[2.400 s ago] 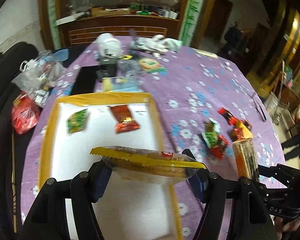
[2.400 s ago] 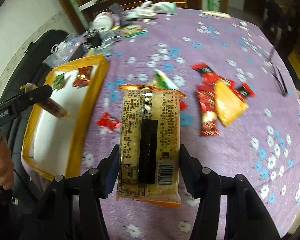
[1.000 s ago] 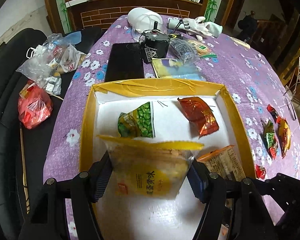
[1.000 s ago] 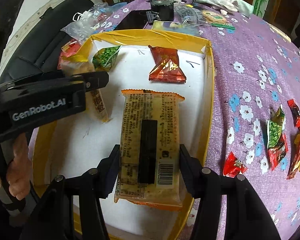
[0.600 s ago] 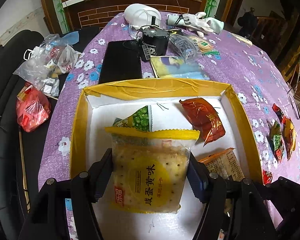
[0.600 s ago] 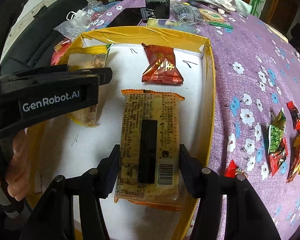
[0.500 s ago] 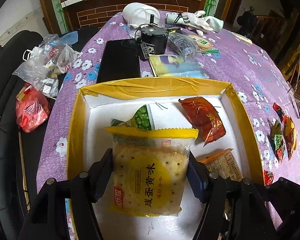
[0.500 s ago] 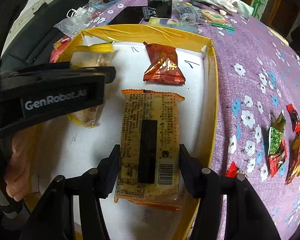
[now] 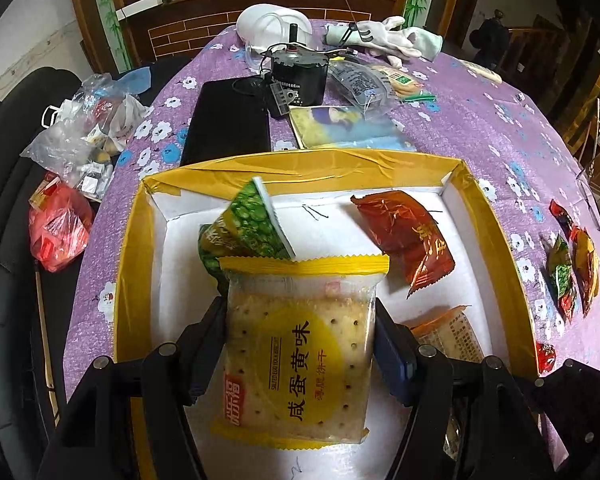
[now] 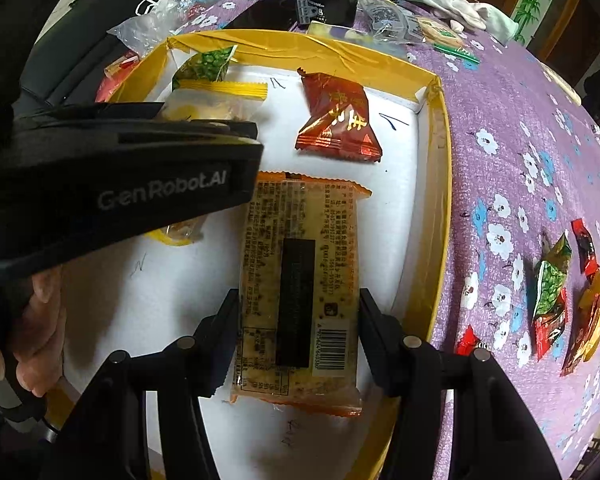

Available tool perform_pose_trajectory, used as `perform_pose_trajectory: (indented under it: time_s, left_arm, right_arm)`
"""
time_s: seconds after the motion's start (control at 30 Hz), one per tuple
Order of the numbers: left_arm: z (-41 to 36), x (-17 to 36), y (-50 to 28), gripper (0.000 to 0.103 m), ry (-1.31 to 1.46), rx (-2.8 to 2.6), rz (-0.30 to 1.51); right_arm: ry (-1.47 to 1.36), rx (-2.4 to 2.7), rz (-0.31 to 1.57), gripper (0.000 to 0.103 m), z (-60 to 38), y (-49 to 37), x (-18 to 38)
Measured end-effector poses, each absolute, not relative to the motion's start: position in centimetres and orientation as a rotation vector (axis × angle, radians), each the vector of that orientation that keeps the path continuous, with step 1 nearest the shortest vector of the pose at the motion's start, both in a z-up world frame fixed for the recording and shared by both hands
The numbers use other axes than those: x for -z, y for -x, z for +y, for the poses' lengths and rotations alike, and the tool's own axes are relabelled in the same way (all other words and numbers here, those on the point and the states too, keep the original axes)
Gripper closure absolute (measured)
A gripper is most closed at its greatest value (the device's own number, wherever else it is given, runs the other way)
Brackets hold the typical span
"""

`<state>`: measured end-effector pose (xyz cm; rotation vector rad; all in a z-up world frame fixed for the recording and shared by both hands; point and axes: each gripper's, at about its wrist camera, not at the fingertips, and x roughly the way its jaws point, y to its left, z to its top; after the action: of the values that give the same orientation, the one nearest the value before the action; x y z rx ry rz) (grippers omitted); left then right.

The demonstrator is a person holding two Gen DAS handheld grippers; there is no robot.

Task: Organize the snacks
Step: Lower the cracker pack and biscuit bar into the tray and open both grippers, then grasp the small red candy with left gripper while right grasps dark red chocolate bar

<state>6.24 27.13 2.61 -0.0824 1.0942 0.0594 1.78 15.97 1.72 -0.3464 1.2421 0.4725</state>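
The left gripper (image 9: 300, 344) pinches a yellow-trimmed clear packet of salted-egg crackers (image 9: 300, 356) by its two side edges, its fingers (image 9: 204, 344) pressed against the wrapper. The packet hangs over the white floor of a shallow yellow-taped cardboard box (image 9: 132, 248), printed face toward the camera, long axis running away from the gripper and its crimped yellow seal at the far end. That seal overlaps a green pea snack pouch (image 9: 244, 228), which tilts up against the box's far left corner.

The right gripper (image 10: 298, 336) likewise clamps an orange-edged clear cracker packet (image 10: 300, 280) across its width, barcode side up, long axis pointing toward the box's far wall. It is over the right half of the box, near the right wall. Beyond its far end lies a dark red foil snack pouch (image 10: 336, 116) on the box floor.

In the right wrist view the left gripper's black body crosses the left side, held by a hand (image 10: 32, 344).

Outside the box, on the purple flowered cloth of the bench (image 10: 520, 120), a cluster of small red, green and orange snack wrappers (image 10: 560, 300) lies to the right. Behind the box sit a black flat slab (image 9: 228, 124), a black cylindrical motor (image 9: 298, 80) and white gloves (image 9: 392, 40).
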Motion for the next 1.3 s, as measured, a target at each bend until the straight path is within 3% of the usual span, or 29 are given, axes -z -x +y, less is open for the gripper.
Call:
perform_pose_trajectory:
  time_s: [0.4,0.8,1.3]
  left_arm:
    - [27.2,-2.4,-6.2,0.030,0.085,-0.061,1.098]
    - [27.9,-3.9,-5.6,0.023,0.170,-0.039,1.090]
    - [24.1,-8.7,-2.0,0.023,0.189,-0.116,1.017]
  right_arm:
    - [0.370,-0.459,1.229,0.047,16.3,-1.6,-2.2]
    - [0.337,-0.469,1.150,0.042,14.5,0.7,-5.5]
    - [-0.019,-0.485,1.068,0.042,2.1,-2.0,-8.9]
